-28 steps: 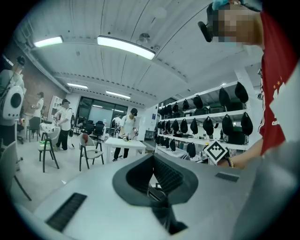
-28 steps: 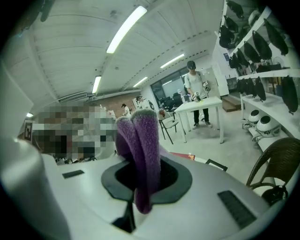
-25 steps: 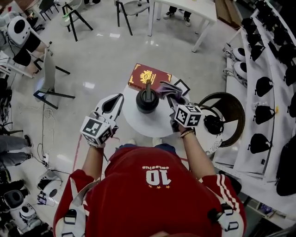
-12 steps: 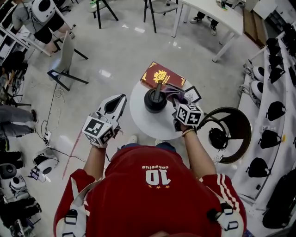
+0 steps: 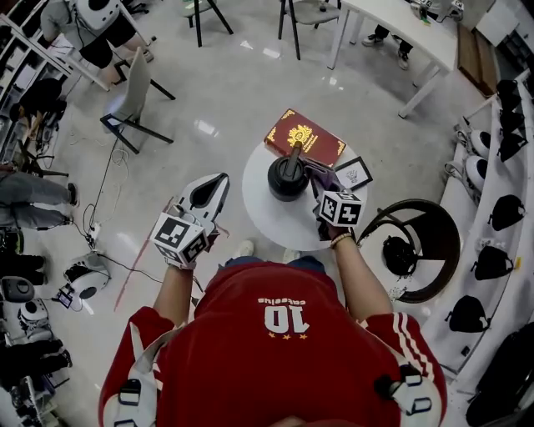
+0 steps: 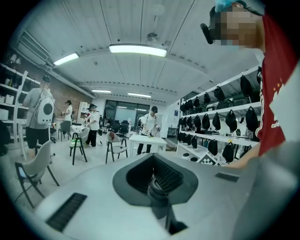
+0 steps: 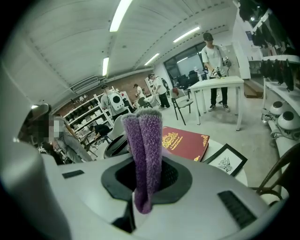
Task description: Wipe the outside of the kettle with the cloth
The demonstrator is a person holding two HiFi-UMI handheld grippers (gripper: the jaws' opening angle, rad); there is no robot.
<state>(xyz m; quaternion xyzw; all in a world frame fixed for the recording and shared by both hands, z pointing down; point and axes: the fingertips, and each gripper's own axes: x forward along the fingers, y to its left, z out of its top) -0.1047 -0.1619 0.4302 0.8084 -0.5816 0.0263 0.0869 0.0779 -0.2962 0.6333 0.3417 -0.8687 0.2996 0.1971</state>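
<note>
A black kettle (image 5: 288, 176) stands on the small round white table (image 5: 267, 218); its dark rim (image 7: 114, 146) shows just left of the cloth in the right gripper view. My right gripper (image 5: 324, 185) is shut on a folded purple cloth (image 5: 320, 174) (image 7: 145, 145), which sits right beside the kettle's right side; I cannot tell whether they touch. My right gripper (image 7: 143, 190) points across the table. My left gripper (image 5: 210, 188) hangs off the table's left edge, away from the kettle. It is shut with nothing in it (image 6: 157, 187).
A red book (image 5: 305, 138) (image 7: 183, 140) lies behind the kettle, with a small framed picture (image 5: 354, 173) (image 7: 228, 161) to its right. A dark round stand (image 5: 407, 240) is on the floor at right, beside shelves of black bags. Chairs, a long white table (image 5: 400, 25) and people are farther off.
The head camera has shifted, so table and kettle sit higher and further right in the picture. The right gripper stays beside the kettle with the cloth. The left gripper has barely moved.
</note>
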